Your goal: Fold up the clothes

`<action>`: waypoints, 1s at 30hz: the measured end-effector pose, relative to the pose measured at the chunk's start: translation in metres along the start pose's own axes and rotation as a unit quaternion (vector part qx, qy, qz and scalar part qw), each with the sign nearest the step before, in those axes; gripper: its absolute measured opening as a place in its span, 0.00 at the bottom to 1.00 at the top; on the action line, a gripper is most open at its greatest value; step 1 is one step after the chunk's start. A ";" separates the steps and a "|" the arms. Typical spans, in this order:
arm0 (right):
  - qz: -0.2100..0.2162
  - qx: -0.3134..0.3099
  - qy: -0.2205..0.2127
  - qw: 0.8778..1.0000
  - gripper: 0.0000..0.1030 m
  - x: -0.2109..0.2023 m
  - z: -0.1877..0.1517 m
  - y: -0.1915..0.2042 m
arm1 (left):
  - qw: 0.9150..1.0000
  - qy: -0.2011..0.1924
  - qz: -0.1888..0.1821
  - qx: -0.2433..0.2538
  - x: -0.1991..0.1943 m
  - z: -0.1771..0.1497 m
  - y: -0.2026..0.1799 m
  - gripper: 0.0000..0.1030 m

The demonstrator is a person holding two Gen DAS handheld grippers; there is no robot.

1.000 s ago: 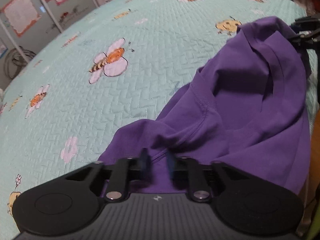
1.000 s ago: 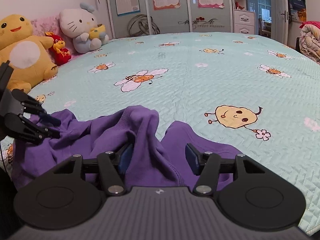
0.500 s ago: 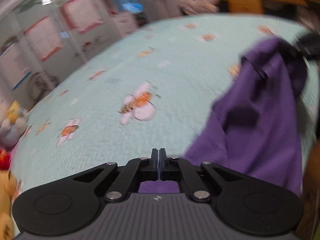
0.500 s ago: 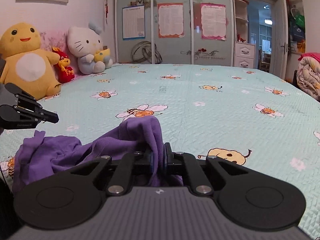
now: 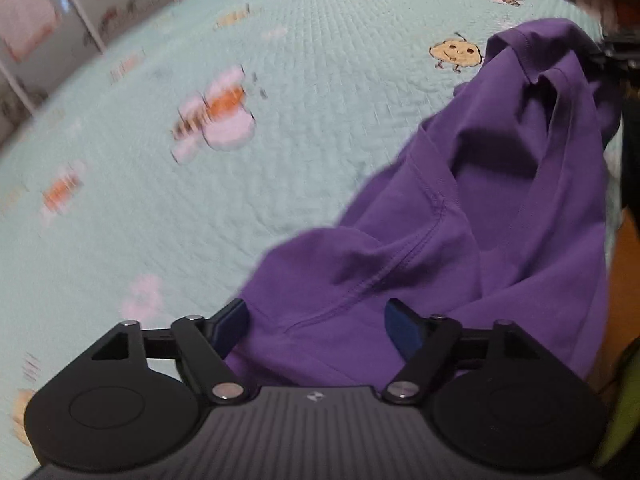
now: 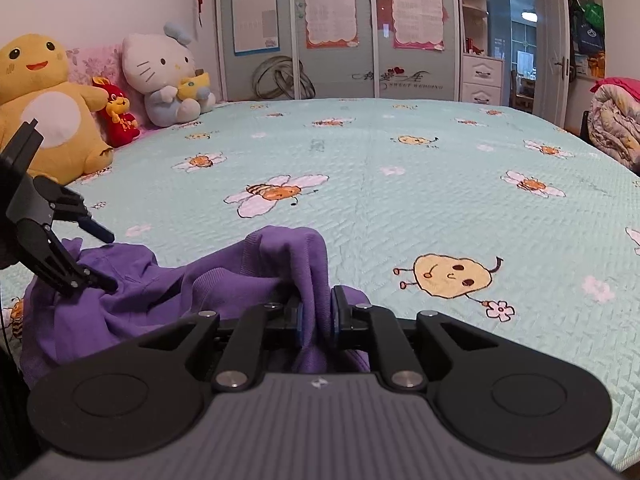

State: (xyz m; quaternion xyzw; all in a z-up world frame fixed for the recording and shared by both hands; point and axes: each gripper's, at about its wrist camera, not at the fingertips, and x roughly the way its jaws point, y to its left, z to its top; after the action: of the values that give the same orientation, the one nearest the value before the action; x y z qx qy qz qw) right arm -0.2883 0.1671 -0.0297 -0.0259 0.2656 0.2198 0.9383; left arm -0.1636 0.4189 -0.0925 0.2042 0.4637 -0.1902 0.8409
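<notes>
Only the right wrist view shows the room beyond the bed: a yellow plush toy [image 6: 44, 108] and a white cat plush [image 6: 168, 80] at the far left, and wardrobe doors [image 6: 336, 28] behind. It also shows the right gripper [image 6: 316, 316] clamped tight on a raised ridge of the purple shirt [image 6: 168, 296], which lies bunched on the near left part of the pale green bedspread [image 6: 400, 184]. From the left wrist view, the left gripper [image 5: 316, 322] stands with its jaws spread wide, the shirt's [image 5: 480, 208] fabric lying between the blue pads [image 5: 404, 326] without being pinched. Its far side is blurred by motion, so the bee prints are smeared, and the right gripper is a dark, indistinct shape at the far right edge, cut off. Half a second ago the left jaws were pressed together with purple cloth just below them; now they have parted, while the right stays closed on its fold.
</notes>
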 end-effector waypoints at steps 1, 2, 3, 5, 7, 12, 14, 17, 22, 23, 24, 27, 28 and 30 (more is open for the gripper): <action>0.000 0.001 0.002 1.000 0.13 0.001 -0.001 0.000 | 1.000 0.004 -0.004 -0.009 0.006 -0.002 0.000 0.81; 0.001 0.002 0.005 1.000 0.14 0.003 -0.002 0.000 | 1.000 0.007 -0.007 -0.017 0.012 -0.003 0.001 0.84; 0.001 0.003 0.007 1.000 0.14 0.004 -0.003 0.000 | 1.000 0.011 -0.010 -0.025 0.017 -0.004 0.001 0.85; 0.002 0.005 0.012 1.000 0.14 0.007 -0.005 0.001 | 0.998 0.001 -0.016 -0.060 0.025 -0.008 0.004 0.81; 0.003 0.007 0.017 1.000 0.13 0.010 -0.007 0.001 | 0.997 -0.019 -0.015 -0.080 0.022 -0.011 0.000 0.56; 0.004 0.018 0.010 1.000 0.09 0.010 -0.007 -0.001 | 0.995 -0.065 0.072 -0.028 -0.007 -0.007 -0.032 0.10; -0.001 0.016 -0.004 1.000 0.08 0.007 -0.002 -0.002 | 0.991 -0.094 0.095 -0.028 -0.026 -0.002 -0.036 0.09; -0.010 0.009 -0.028 1.000 0.08 0.001 0.012 -0.002 | 0.981 -0.148 0.123 -0.036 -0.067 0.011 -0.030 0.09; -0.026 0.005 -0.096 0.995 0.08 -0.019 0.057 -0.010 | 0.948 -0.254 0.176 -0.072 -0.147 0.044 -0.015 0.09; -0.030 0.007 -0.114 0.993 0.08 -0.025 0.070 -0.013 | 0.940 -0.276 0.185 -0.082 -0.163 0.051 -0.013 0.09; -0.034 0.009 -0.133 0.991 0.08 -0.030 0.083 -0.015 | 0.930 -0.298 0.194 -0.092 -0.180 0.058 -0.010 0.09; -0.038 0.009 -0.190 0.981 0.08 -0.049 0.129 -0.022 | 0.901 -0.358 0.221 -0.109 -0.222 0.084 -0.006 0.09; -0.037 0.004 -0.210 0.977 0.08 -0.057 0.146 -0.022 | 0.892 -0.374 0.230 -0.110 -0.236 0.092 -0.006 0.09; -0.043 -0.017 -0.255 0.966 0.07 -0.075 0.180 -0.018 | 0.872 -0.406 0.250 -0.113 -0.265 0.108 -0.007 0.09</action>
State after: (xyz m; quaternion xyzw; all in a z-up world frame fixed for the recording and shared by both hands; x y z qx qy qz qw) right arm -0.2498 0.1510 0.1616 0.0039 0.0127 0.1831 0.9830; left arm -0.2230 0.3914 0.1859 0.1218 0.0334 0.0137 0.9919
